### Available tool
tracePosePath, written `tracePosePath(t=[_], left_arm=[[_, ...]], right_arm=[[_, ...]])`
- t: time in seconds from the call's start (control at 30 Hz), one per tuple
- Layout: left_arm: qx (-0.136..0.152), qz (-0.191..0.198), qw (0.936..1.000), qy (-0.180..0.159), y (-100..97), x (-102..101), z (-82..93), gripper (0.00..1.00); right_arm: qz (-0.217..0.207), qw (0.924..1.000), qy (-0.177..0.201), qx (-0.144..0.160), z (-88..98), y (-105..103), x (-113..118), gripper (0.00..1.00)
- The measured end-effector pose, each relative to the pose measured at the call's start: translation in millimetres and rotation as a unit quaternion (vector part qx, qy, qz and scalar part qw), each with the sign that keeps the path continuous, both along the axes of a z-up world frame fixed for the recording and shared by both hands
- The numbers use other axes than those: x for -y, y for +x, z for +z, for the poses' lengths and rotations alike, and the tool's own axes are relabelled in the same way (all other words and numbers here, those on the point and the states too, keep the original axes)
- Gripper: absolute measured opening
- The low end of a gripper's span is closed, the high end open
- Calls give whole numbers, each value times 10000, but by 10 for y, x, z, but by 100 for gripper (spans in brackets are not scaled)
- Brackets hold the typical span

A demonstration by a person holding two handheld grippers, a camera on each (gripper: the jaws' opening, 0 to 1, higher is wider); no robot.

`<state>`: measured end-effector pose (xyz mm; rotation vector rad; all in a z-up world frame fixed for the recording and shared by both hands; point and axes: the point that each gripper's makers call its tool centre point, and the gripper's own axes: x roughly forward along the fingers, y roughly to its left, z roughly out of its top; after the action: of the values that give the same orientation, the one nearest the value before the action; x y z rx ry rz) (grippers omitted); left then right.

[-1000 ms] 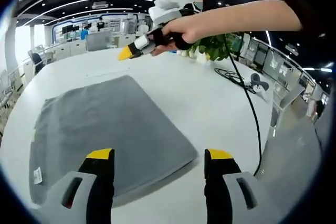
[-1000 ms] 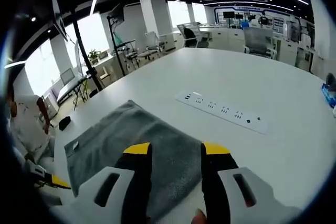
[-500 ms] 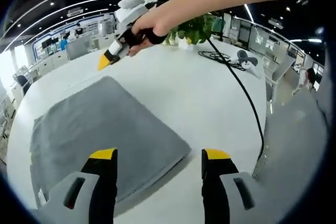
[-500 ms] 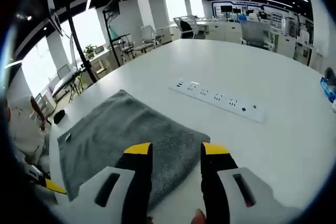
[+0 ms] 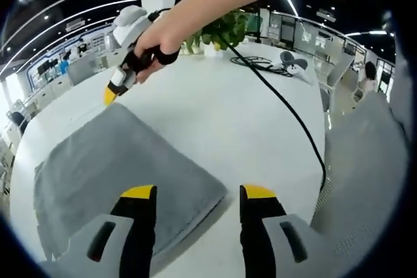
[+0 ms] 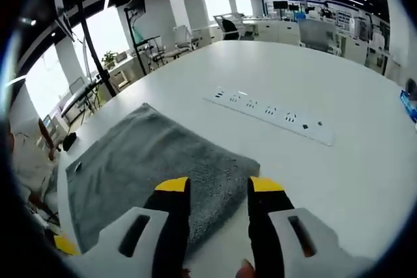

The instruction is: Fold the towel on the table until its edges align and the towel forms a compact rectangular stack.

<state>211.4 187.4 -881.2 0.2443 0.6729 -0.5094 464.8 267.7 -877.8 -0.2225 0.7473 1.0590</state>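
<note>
White table (image 5: 215,115) bears a flat grey towel (image 5: 111,167); left tongs (image 5: 197,193) and right tongs (image 6: 213,185) both gape.

Place was open-plan office. Large white table (image 6: 365,180) carried power strip (image 6: 270,114); beyond table stood swivel chairs (image 6: 229,28), desk rows, white columns (image 6: 186,4), bright windows (image 6: 107,34). Recessed ceiling spots and curved light strips overhead. Potted plant (image 5: 225,30) on table's far edge.
</note>
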Motion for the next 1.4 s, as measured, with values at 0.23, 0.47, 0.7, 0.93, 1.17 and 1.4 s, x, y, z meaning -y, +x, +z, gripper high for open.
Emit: tracePosePath(t=[0.23, 0.47, 0.7, 0.93, 1.17, 1.4], left_arm=[[-43, -313, 9995, -27, 4, 116, -51, 33], [-88, -592, 9982, -67, 49, 219, -119, 26], [-216, -813, 9964, -62, 42, 304, -194, 23], [-432, -733, 9964, 62, -20, 246, -294, 21], [-381, -686, 9969, 97, -60, 279, -317, 21], [-362, -783, 9960, 250, -22, 318, -384, 20]], right_arm=[[-64, 9999, -69, -113, -144, 16, 38, 32], [-137, 9998, -87, -141, -239, 75, 64, 27], [-300, 9994, -37, -158, -327, 153, 50, 21], [-351, 9991, -214, 113, -349, 192, 43, 17], [-498, 9986, -115, 158, -331, 237, 37, 10], [-523, 9980, -158, 329, -358, 251, 35, 5]])
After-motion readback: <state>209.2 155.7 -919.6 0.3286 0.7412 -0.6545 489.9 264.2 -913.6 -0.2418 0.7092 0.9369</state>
